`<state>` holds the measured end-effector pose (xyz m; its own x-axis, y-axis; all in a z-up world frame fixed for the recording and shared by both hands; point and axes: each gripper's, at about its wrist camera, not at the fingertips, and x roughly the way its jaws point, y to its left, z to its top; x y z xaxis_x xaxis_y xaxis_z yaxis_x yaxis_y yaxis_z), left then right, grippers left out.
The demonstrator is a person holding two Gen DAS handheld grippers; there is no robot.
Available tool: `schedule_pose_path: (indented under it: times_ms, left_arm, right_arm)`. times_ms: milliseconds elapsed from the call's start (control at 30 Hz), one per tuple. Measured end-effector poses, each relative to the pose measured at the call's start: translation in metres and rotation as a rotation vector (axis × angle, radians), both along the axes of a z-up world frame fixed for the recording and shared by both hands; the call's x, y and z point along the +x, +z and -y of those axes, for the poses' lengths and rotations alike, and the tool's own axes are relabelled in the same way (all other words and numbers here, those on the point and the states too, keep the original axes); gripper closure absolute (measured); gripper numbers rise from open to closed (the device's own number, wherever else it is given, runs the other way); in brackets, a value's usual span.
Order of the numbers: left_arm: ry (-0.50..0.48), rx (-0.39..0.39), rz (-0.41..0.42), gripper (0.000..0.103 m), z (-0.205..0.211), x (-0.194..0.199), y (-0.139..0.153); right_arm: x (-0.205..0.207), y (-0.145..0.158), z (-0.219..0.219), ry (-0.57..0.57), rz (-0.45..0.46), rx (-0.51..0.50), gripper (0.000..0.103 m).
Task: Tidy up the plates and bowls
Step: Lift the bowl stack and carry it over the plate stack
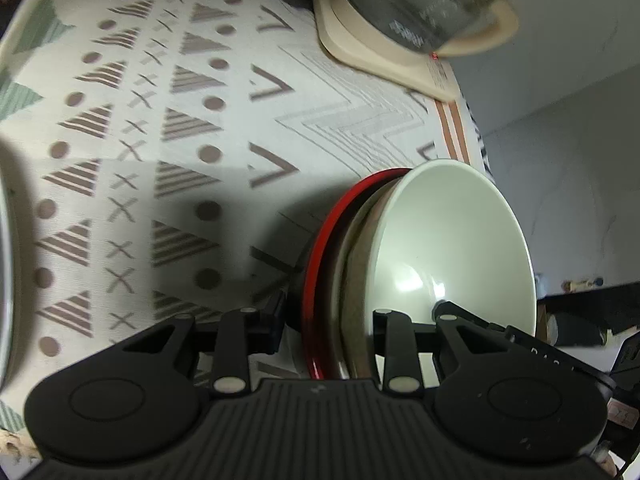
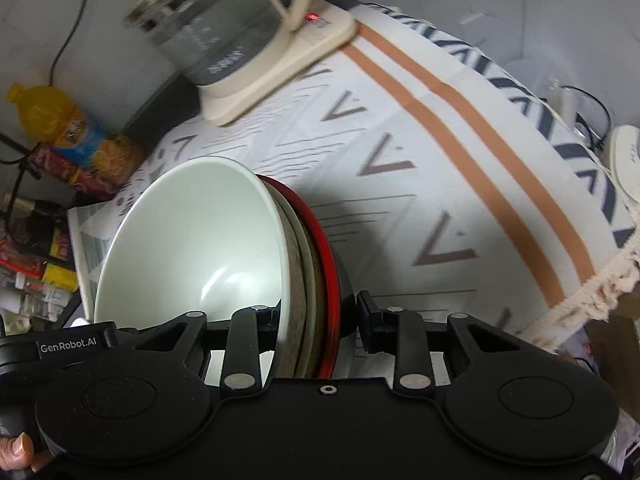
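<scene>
A stack of three nested bowls fills the middle of both views: a pale green-white bowl (image 1: 448, 240) (image 2: 192, 240) on the inside, a beige-banded bowl (image 1: 358, 280) around it, and a black bowl with a red rim (image 1: 320, 260) (image 2: 326, 256) outermost. My left gripper (image 1: 332, 320) is shut on the stacked rims, one finger inside the pale bowl and one outside the red rim. My right gripper (image 2: 320, 320) clamps the rims the same way from the opposite side. The stack hangs over the patterned tablecloth (image 1: 160, 140) (image 2: 400, 200). The bowls' bases are hidden.
A glass kettle on a cream base (image 1: 400, 28) (image 2: 240, 52) stands at the far table edge. A plate rim (image 1: 6, 280) shows at the left border. An orange drink bottle (image 2: 52, 120) and snack packets (image 2: 36, 264) lie off the table's left. The fringed cloth edge (image 2: 600, 292) drops away at right.
</scene>
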<state>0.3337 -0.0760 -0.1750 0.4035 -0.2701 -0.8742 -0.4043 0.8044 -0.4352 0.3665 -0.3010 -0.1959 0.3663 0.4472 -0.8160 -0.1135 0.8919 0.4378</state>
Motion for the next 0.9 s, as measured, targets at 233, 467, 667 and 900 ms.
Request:
schedule_pose_path:
  times_ms: [233,467,667,900]
  left_arm:
    - [0.070,0.003,0.033,0.073,-0.029,-0.019,0.016]
    - [0.129,0.013,0.076,0.073,-0.056,-0.040,0.033]
    - [0.179,0.022,0.097,0.073,-0.074,-0.058,0.044]
    - [0.243,0.035,0.131,0.073,-0.096,-0.082,0.057]
  right_arm:
    - [-0.004,0.012,-0.028,0.064,0.024,0.010,0.073]
    - [-0.008,0.030,-0.055,0.117,0.043,0.040,0.072]
    - [-0.014,0.042,-0.076,0.164,0.058,0.050,0.072]
    - [-0.023,0.056,-0.101,0.230,0.089,0.054,0.072]
